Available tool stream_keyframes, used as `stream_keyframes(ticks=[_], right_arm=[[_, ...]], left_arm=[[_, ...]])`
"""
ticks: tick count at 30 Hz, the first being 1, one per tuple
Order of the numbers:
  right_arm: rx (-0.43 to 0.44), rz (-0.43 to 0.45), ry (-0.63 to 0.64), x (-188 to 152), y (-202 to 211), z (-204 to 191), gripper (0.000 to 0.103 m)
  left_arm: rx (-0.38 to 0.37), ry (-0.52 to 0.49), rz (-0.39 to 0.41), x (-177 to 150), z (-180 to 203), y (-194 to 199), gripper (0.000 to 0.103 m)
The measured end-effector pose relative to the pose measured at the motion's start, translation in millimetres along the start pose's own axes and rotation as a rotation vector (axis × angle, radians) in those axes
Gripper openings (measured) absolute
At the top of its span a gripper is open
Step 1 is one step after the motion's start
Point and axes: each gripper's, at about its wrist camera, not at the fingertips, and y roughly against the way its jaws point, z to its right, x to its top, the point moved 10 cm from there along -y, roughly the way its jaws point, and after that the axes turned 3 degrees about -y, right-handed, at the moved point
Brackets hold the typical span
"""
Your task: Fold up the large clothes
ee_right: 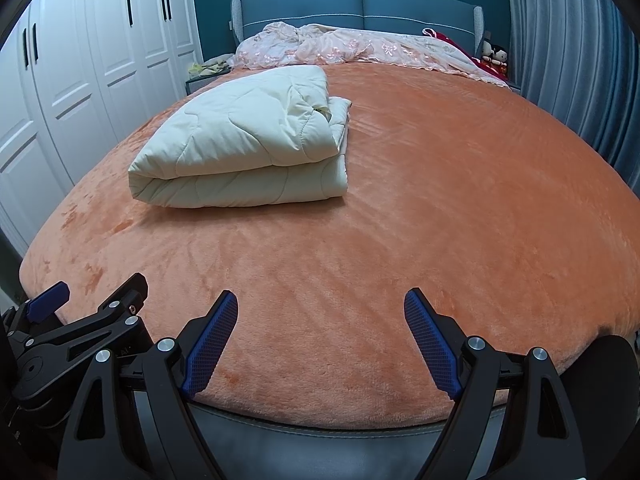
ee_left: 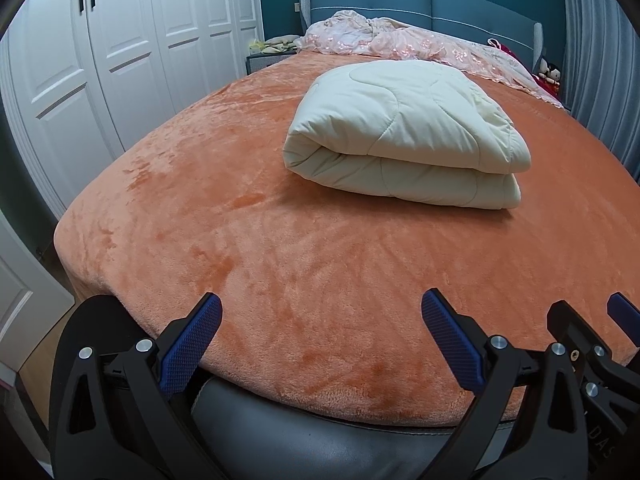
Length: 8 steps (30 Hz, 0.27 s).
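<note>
Both claws released, hovering at foot of bed, empty.

Left gripper [ee_left: 320, 344] and right gripper [ee_right: 320, 340] spread wide, side by side, holding nothing. Folded cream quilt [ee_left: 404, 132] lies mid-bed on the orange blanket [ee_left: 240, 240], well beyond both claws. Long axis runs across the bed; rounded fold faces the wardrobe [ee_left: 120, 40] side, loose edges toward the curtain. Neither claw clearly nearer. Folding looks done.

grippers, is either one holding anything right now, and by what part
Nothing is held. The left gripper and right gripper are both open at the foot of the bed, well short of the folded cream quilt.
</note>
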Motion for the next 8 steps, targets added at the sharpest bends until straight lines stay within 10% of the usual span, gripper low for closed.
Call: stream_keyframes(ticks=[8], right_arm=[[-0.002, 0.002, -0.005, -0.7, 0.9, -1.7, 0.083]], left_arm=[[-0.017, 0.003, -0.002, 1.7, 0.7, 0.2, 0.096]])
